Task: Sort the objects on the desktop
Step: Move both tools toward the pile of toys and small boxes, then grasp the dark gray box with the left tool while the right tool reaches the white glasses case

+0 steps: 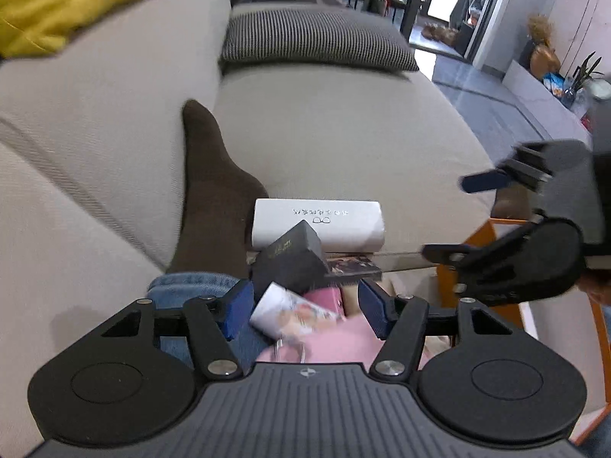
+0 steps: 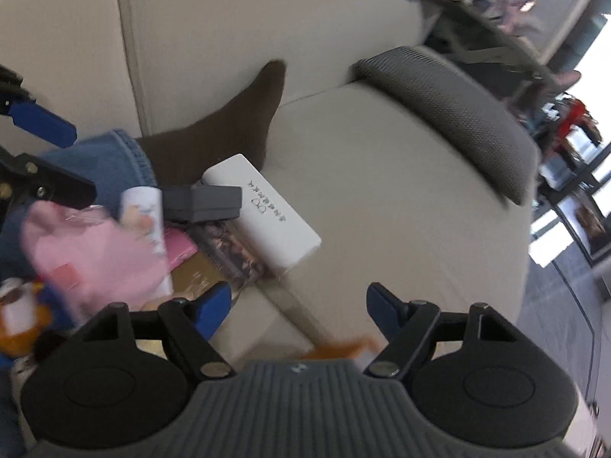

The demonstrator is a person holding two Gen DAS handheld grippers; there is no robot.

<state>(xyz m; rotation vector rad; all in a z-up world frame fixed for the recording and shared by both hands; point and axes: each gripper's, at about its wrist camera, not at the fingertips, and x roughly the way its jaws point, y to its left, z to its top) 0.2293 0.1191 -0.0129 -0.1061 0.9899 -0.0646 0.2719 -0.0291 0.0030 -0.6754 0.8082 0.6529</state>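
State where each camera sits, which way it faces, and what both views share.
Left wrist: on the left claw, angled down at the white box and dark box; a socked foot and the right claw show.
Right wrist: on the right claw, angled down at the sofa; left claw at the edge.
Shared: white box, foot, striped cushion.

Blur, overlap and cut edges

The pink item (image 2: 95, 255) was smeared by motion, its kind unreadable. The dark box (image 1: 292, 263) covered part of the white box (image 1: 343, 225), whose small print stayed illegible. An orange-and-white object (image 2: 17, 324) ran off the right wrist view's left edge. The orange frame (image 1: 477, 240) was half hidden behind the right gripper (image 1: 454, 215).
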